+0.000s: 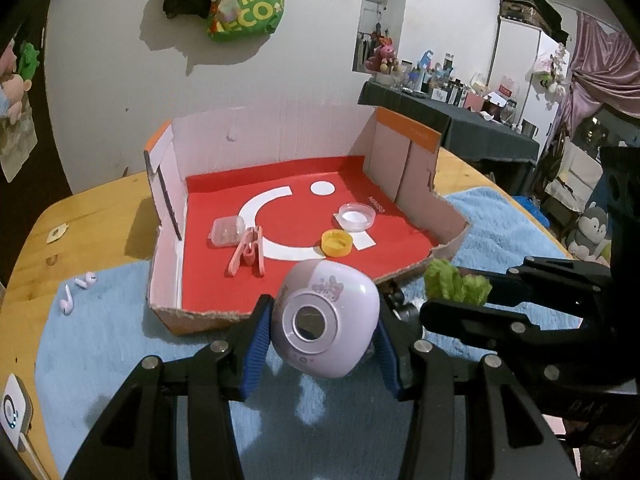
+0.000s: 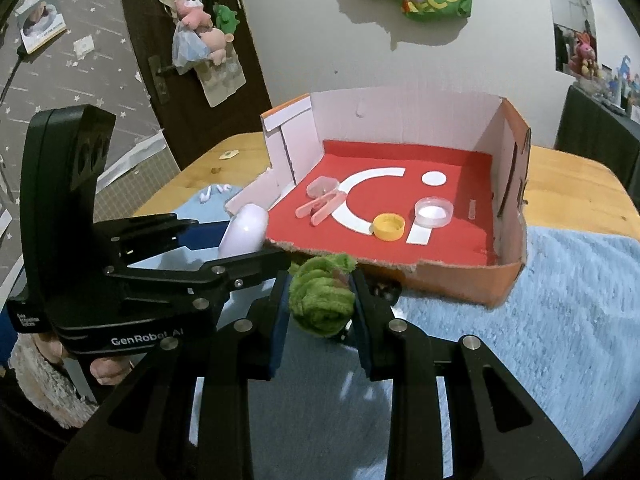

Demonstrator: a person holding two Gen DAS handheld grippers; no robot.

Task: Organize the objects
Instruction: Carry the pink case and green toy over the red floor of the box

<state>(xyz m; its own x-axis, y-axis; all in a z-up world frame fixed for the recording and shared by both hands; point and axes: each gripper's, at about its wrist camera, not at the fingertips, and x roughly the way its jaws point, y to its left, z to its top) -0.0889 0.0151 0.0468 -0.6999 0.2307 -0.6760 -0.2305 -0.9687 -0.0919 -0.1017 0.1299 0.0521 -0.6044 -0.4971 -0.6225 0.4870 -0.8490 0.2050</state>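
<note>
1. jaws of the left gripper (image 1: pixel 323 344) pinch a lilac round case (image 1: pixel 326 320); jaws of the right gripper (image 2: pixel 321 307) pinch a green fuzzy bundle (image 2: pixel 322 298).
2. both are in the air before the cardboard box (image 2: pixel 460 280), in the carry step.
3. next they must pass over the torn front wall and release on the red floor.

A torn-fronted cardboard box (image 1: pixel 416 148) sits on a blue towel (image 1: pixel 500 232) on the wooden tabletop (image 1: pixel 92 216); inside lie a yellow bottle cap (image 1: pixel 337 243), a clear round dish (image 1: pixel 357 217) behind it, and a pink clip (image 1: pixel 248 252) to their left.

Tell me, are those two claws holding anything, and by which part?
Yes. The left gripper clamps the lilac gadget by its sides; the right gripper pinches the green fuzzy bundle across its middle.
</note>
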